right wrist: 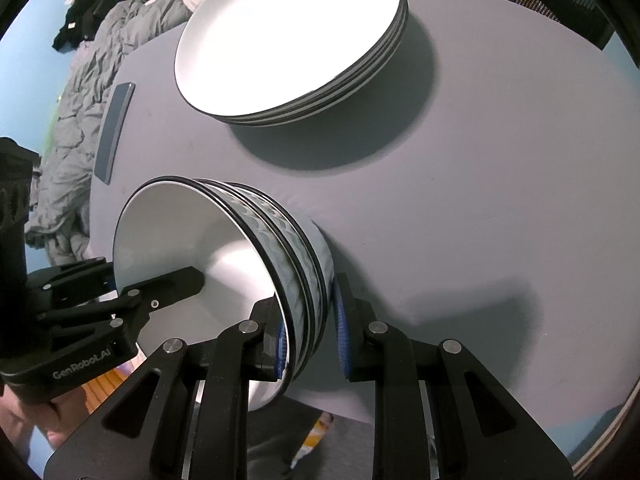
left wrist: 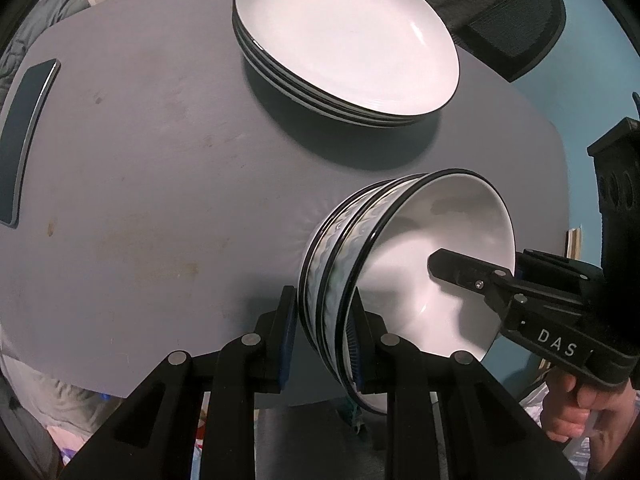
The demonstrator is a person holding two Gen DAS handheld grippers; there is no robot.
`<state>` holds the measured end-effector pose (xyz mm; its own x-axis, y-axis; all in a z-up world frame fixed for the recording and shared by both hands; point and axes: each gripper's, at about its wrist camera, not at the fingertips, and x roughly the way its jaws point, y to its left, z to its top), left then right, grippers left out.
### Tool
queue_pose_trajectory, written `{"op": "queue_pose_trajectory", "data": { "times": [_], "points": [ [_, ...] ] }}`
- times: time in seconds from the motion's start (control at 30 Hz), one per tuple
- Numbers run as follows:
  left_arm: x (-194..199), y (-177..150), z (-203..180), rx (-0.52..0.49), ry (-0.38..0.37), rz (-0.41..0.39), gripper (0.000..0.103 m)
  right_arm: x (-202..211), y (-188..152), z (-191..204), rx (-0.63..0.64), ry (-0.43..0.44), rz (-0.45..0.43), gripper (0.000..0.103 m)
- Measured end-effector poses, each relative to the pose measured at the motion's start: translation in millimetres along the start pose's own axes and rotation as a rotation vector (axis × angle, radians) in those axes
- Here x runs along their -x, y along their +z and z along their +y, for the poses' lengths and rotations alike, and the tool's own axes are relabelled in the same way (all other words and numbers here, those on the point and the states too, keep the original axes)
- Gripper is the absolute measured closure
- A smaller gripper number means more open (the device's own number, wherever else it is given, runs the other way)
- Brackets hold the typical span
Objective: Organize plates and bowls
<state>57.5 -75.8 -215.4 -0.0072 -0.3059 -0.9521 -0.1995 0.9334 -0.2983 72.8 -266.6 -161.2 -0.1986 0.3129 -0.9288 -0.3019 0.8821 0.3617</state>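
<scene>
Nested bowls, tilted, rims clamped by both grippers for steady carrying; plates stacked beside on table.

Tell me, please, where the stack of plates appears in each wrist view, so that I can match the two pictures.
Left wrist view: the stack of plates is at upper centre-right, beyond the nested bowls.
Right wrist view: the stack of plates is at upper centre-left, above the bowls.
Shared landmark: the dark phone lying flat on the table, left of the plates in both views.
</scene>
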Motion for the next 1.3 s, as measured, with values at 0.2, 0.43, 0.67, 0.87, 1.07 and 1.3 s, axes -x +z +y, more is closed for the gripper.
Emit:
{"op": "queue_pose_trajectory", "data": {
  "times": [0.2,0.43,0.67,0.87,1.07,1.3],
  "points": [
    [2.1,-3.3,10.5,0.012,-0.032,-0.01,0.078,4.9,-5.6,-6.1,-0.017,0.009,-0.026,0.082],
    [0.7,-3.5,11.0,0.02,-0.042,-0.022,0.078,6.4,-8.8,-8.2,-0.038,0.013,-0.048,0.082],
    [7.6,-11.3,20.8,0.038,-0.036,-0.031,0.078,6.0,-7.3,0.4,-0.022,-0.018,-0.057,0.082],
    [8.2,-8.5,16.3,0.036,-0.016,-0.016,0.079,6.7,-6.1,-2.7,-0.051,-0.012,-0.056,0.084],
    [9.6,-6.7,16.7,0.047,-0.016,0.005,0.079,7.8,-4.1,4.2,-0.033,-0.02,-0.059,0.084],
    [21.7,-1.3,17.9,0.049,-0.029,-0.004,0.079,14.8,3.8,12.1,-0.012,-0.012,-0.062,0.084]
  ]
}}
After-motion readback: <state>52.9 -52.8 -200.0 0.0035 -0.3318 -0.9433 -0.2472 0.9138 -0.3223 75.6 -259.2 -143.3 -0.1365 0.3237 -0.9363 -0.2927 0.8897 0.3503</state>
